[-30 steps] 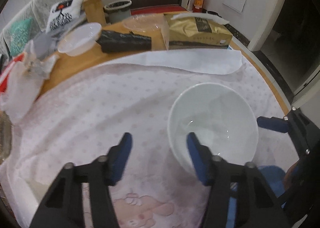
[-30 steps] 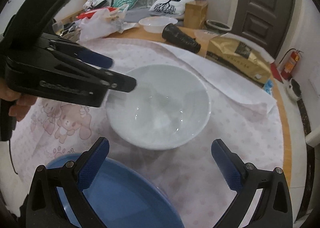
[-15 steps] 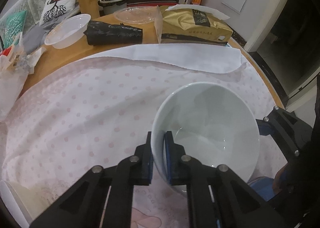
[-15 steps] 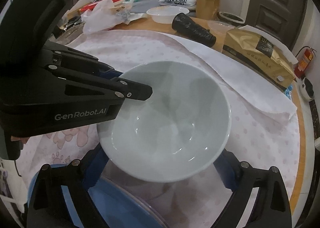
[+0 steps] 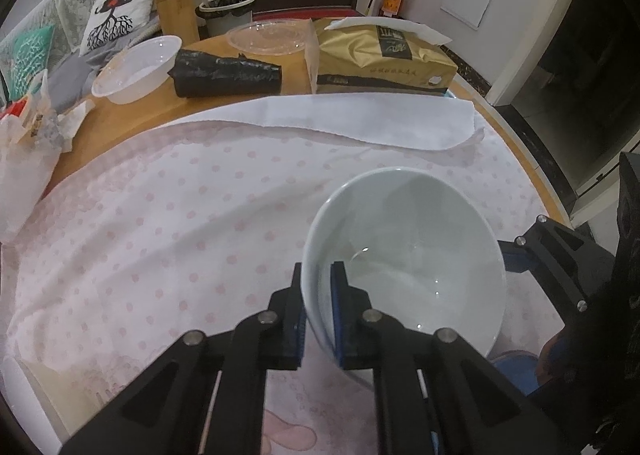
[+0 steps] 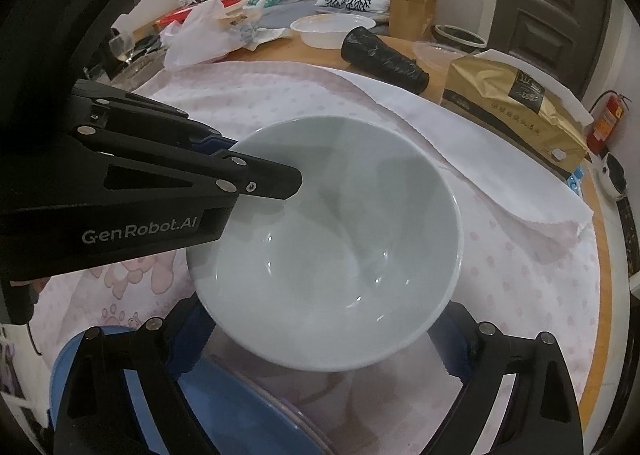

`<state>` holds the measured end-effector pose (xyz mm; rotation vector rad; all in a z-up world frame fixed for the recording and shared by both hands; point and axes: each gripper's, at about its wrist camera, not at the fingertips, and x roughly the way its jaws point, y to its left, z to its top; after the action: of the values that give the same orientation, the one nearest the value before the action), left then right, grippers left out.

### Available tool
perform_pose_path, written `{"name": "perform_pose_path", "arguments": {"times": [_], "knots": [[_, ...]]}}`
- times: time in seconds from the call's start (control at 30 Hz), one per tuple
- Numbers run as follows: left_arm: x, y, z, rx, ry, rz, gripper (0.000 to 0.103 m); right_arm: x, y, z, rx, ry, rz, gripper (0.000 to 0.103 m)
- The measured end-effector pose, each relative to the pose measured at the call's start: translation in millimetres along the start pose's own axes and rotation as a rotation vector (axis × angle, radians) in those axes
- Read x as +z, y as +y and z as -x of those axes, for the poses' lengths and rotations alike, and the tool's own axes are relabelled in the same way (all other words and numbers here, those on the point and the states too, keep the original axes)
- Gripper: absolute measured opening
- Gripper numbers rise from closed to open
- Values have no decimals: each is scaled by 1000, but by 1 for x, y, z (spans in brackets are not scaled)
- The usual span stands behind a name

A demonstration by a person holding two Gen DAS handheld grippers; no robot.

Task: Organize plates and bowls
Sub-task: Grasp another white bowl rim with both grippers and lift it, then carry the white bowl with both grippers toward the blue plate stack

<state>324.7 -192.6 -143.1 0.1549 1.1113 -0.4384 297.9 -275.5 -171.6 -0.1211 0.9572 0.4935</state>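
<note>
My left gripper (image 5: 318, 319) is shut on the near rim of a white bowl (image 5: 416, 255) and holds it lifted above the pink dotted cloth (image 5: 160, 235). The bowl tilts a little. In the right wrist view the white bowl (image 6: 332, 247) hangs in front of my open right gripper (image 6: 320, 343), over a blue plate (image 6: 224, 407) that lies low in front. The left gripper (image 6: 264, 179) shows there clamped on the bowl's left rim. The right gripper holds nothing.
At the far table edge lie a gold package (image 5: 384, 55), a black roll (image 5: 224, 73), a clear plastic lid (image 5: 268, 37) and a white plastic bowl (image 5: 136, 69). White bags (image 5: 24, 159) sit at the left. A white cloth strip (image 5: 340, 119) crosses the back.
My left gripper closed on the bowl's rim and lifted it off the cloth. The bowl has moved toward the right gripper, over the blue plate.
</note>
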Motion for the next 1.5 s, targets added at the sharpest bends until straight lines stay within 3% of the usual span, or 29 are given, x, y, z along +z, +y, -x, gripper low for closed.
{"name": "perform_pose_path", "arguments": {"times": [0.73,1.5], "knots": [[-20,12,82,35,-90,-29,9,15,56,50,-24,-90,53,91],[-77,95,161,87,-166,71,9,52,166,61,-7,-138,154,91]]}}
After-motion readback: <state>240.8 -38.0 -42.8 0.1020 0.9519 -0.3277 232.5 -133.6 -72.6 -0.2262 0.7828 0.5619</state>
